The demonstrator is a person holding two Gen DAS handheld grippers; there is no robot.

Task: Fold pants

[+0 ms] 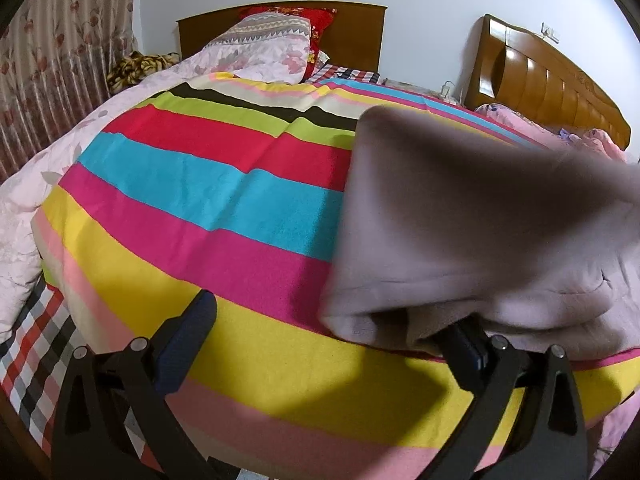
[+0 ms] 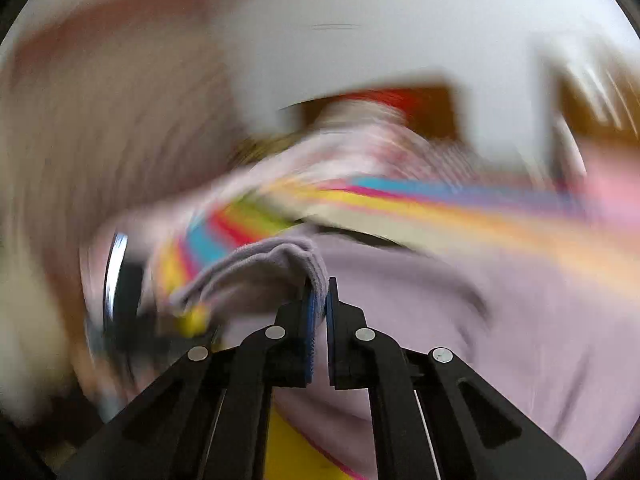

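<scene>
The pale lilac pants [image 1: 460, 240] lie on a bright striped blanket [image 1: 192, 184] over the bed, at the right of the left wrist view. My left gripper [image 1: 332, 320] is open wide; its right finger [image 1: 468, 344] is tucked under the pants' near edge, its left finger [image 1: 192, 332] is over bare blanket. In the blurred right wrist view, my right gripper [image 2: 320, 300] is shut on a ribbed hem of the pants [image 2: 280, 260] and holds it lifted above the rest of the cloth [image 2: 460, 340].
A floral quilt and pillows [image 1: 256, 52] lie at the bed's head against a brown headboard [image 1: 352, 28]. A second wooden headboard [image 1: 552, 84] stands at the right. A flowered curtain [image 1: 52, 60] hangs at the left. A checked sheet [image 1: 36, 344] shows at the near left edge.
</scene>
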